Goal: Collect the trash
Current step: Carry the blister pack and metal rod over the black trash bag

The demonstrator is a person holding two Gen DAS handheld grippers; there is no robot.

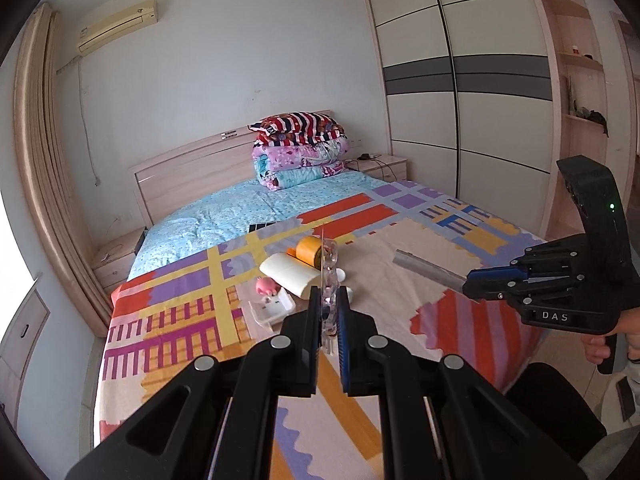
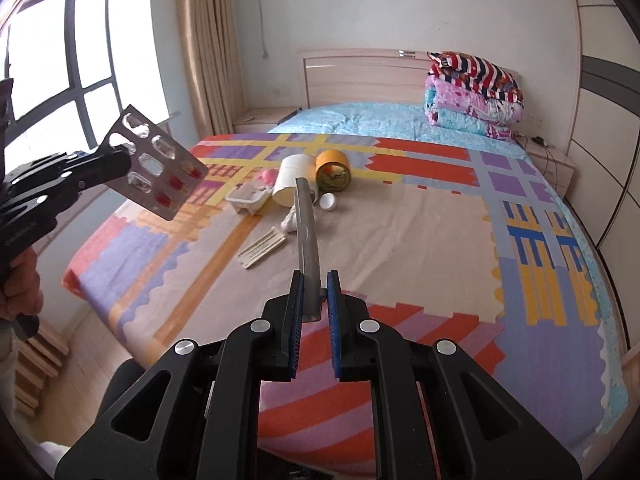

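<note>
Clamped between the black left gripper's jaws is a thin silver foil-and-clear-plastic pill blister sheet, held edge-on by one end, while the black right gripper is pinching the near end of a flat grey metallic strip that is sticking out ahead of it. Both pieces are hanging in the air above the foot edge of the bed with its patchwork cover. Each is probably very light, thin and slick (the blister likely crackling and bending if squeezed across its bubbles), so an edge pinch as now seems the right hold. More trash is lying near the middle of the bed: a cream cylindrical paper roll, an orange tape roll, a small white cap, a white plastic tray and a pale flat wrapper, all likely light.
</note>
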